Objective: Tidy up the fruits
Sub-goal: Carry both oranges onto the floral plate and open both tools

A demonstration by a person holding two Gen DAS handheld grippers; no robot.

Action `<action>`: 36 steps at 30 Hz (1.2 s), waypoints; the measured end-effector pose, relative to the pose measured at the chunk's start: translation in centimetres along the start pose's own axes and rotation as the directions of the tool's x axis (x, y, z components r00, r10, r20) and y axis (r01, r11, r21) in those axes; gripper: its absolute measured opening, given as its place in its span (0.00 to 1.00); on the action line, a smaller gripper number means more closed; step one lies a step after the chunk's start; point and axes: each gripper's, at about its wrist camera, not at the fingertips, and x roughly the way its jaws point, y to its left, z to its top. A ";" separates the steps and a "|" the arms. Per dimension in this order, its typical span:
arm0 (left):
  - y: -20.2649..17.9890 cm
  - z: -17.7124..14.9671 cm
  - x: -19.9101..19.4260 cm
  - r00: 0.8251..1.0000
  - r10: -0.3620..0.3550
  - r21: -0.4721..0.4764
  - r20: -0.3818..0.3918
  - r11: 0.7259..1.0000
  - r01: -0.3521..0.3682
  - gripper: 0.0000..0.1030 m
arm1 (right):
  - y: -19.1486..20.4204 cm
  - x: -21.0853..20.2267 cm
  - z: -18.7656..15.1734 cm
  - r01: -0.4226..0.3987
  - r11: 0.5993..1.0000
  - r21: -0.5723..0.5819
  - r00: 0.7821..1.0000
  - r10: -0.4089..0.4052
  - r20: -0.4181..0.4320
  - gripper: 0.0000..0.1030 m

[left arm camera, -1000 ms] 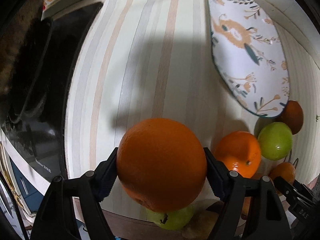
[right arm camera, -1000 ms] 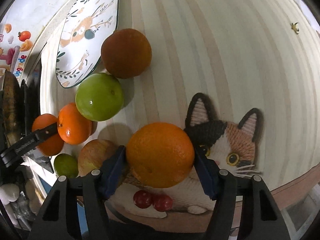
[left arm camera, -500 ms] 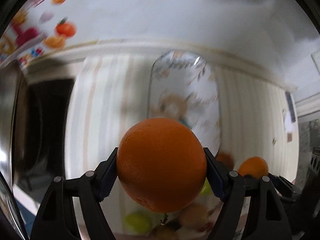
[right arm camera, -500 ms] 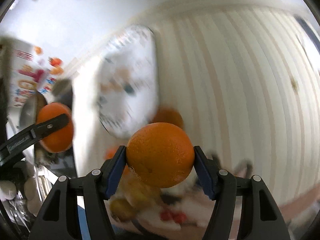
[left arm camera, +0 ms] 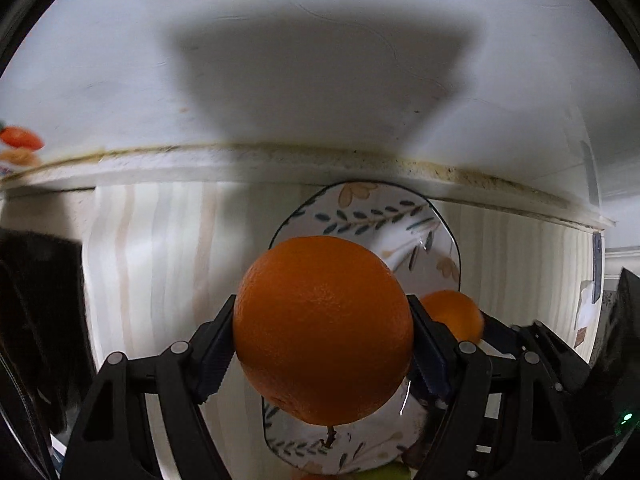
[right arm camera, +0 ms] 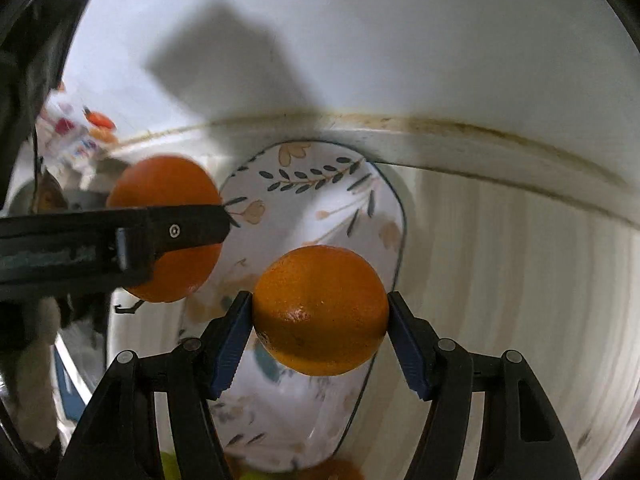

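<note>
left gripper (left arm camera: 324, 354) pinching big orange (left arm camera: 323, 330), right gripper (right arm camera: 320, 338) clamped on small orange (right arm camera: 320, 310), plate (right arm camera: 344, 200) at 12 o'clock behind both

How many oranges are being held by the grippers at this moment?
2. One orange sits in the left gripper, another orange in the right gripper, both above the floral plate. More fruit may be hidden below.

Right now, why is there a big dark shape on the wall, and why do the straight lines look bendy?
Left wrist view: the dark patch is a shadow on the wall; the counter edge bows because of the fisheye lens. Right wrist view: another shadow falls on the wall, the stickers look blurry, and the orange has a small shine.
</note>
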 end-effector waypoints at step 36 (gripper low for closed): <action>5.4 -4.2 -6.1 0.992 0.071 -0.032 0.104 0.997 -0.068 0.87 | -0.8 -6.1 -2.2 0.147 0.973 0.179 0.989 -0.140 -0.053 0.94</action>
